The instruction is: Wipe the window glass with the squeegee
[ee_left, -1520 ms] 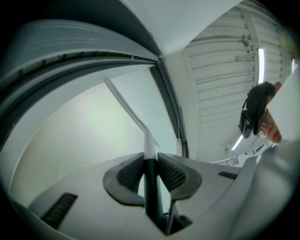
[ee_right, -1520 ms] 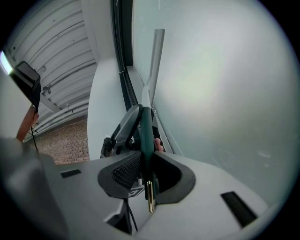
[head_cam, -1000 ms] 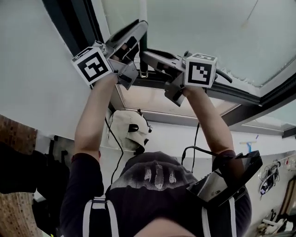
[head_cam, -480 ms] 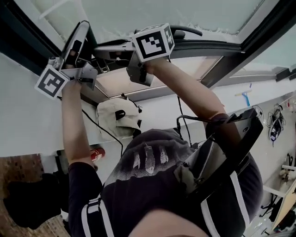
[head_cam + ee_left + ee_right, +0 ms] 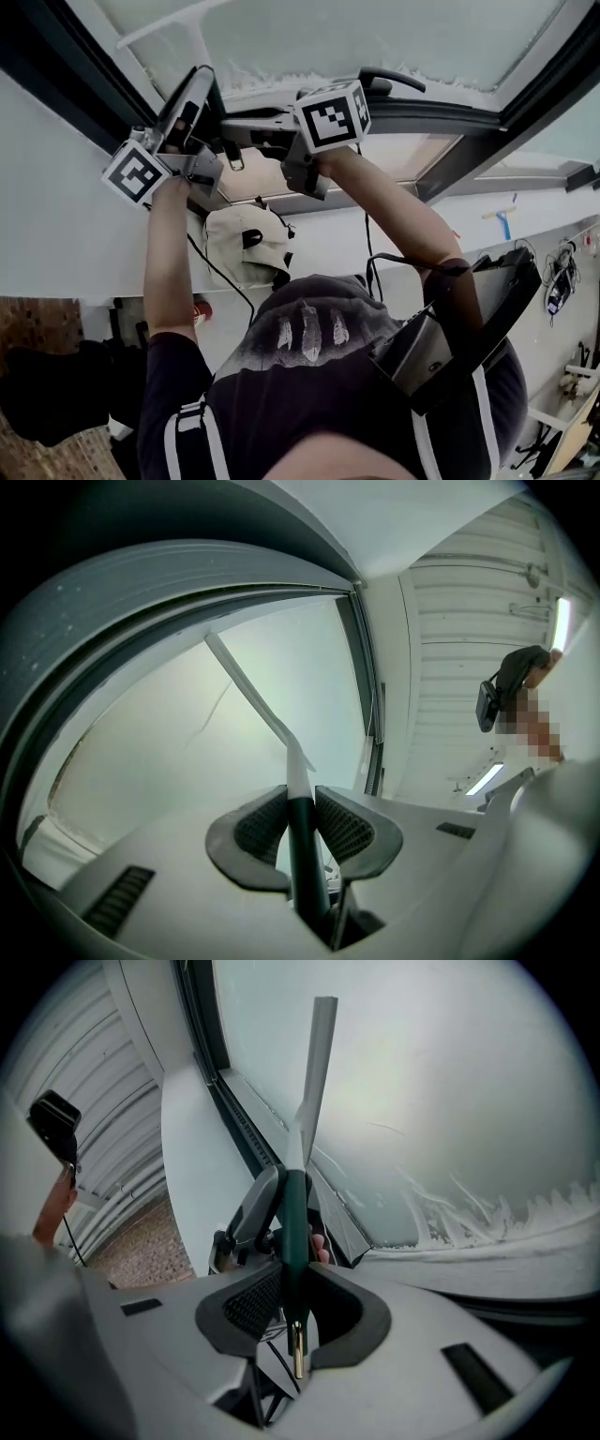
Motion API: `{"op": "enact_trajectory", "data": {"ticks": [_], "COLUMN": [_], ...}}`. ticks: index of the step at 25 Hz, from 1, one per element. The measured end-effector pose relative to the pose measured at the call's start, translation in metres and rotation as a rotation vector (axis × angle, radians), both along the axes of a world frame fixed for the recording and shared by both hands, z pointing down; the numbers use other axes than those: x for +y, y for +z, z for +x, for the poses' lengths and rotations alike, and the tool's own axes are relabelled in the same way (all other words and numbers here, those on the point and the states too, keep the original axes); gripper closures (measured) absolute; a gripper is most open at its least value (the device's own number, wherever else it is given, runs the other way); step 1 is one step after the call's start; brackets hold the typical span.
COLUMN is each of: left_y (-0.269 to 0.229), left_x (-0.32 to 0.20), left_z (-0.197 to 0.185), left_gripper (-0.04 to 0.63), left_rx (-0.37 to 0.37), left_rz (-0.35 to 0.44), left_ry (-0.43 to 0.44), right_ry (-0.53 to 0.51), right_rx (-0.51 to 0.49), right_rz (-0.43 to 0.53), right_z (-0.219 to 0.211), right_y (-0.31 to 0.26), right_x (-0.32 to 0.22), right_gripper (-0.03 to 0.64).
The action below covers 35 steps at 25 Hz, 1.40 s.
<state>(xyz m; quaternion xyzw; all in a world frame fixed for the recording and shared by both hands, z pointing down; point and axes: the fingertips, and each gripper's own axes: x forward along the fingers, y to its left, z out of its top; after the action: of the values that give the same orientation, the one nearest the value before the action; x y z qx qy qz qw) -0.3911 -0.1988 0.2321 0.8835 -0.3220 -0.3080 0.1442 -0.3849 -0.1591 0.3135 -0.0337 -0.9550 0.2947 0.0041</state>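
Against the window glass [image 5: 450,1091], the squeegee [image 5: 248,691] lay blade-first, its dark handle running straight back from the pane. The left gripper [image 5: 302,825] was clamped on the handle nearer the glass, while the right gripper [image 5: 292,1309] pinched the handle's tail end, farther from the glass.

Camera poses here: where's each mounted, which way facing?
Head view: on the head; faces the glass; own head and raised arms show.
Left gripper view: on left hand-held gripper; looks along squeegee at glass; own jaws show.
Right gripper view: on right hand-held gripper; same squeegee; own jaws, left hand-held gripper ahead.
Both gripper views share squeegee and glass.
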Motion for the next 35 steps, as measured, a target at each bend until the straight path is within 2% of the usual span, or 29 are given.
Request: {"op": "enact_trajectory", "data": {"ticks": [5,11,18,23,28,33,35], "left_y": [0.020,0.027,0.073,0.067,0.050,0.034,0.030], "left_x": [-0.009,-0.016,-0.007,0.023,0.022,0.016,-0.001], "left_z": [-0.003,-0.007,0.014,0.034,0.051,0.087,0.105], "left_gripper": [0.499,0.499,0.499,0.499,0.499,0.499,0.499], "left_rx": [-0.018,-0.035,-0.039,-0.036,-0.060,-0.022,-0.056], "left_rz": [-0.077,-0.116,-0.129,-0.066,-0.009,0.060,0.064], "left_ry": [-0.024,-0.021,0.081,0.119,0.150,0.248,0.215], "right_ry": [0.003,0.004,0.003,-0.079,-0.045,0.007,0.005], "right_rx": [-0.004,-0.008,0.018,0.038,0.037,0.037,0.014], "right_rz": [-0.030,-0.056,-0.072,-0.041,0.009,0.048,0.055], "right_z": [0.002,0.001,0.022,0.030,0.044,0.075,0.098], "right_y": [0.007,0.011,0.054,0.055,0.044,0.037,0.028], "right_x": [-0.003,-0.008,-0.001,0.033,0.028,0.021,0.008], "right_gripper": [0.531,0.531,0.531,0.531,0.531,0.531,0.531]}}
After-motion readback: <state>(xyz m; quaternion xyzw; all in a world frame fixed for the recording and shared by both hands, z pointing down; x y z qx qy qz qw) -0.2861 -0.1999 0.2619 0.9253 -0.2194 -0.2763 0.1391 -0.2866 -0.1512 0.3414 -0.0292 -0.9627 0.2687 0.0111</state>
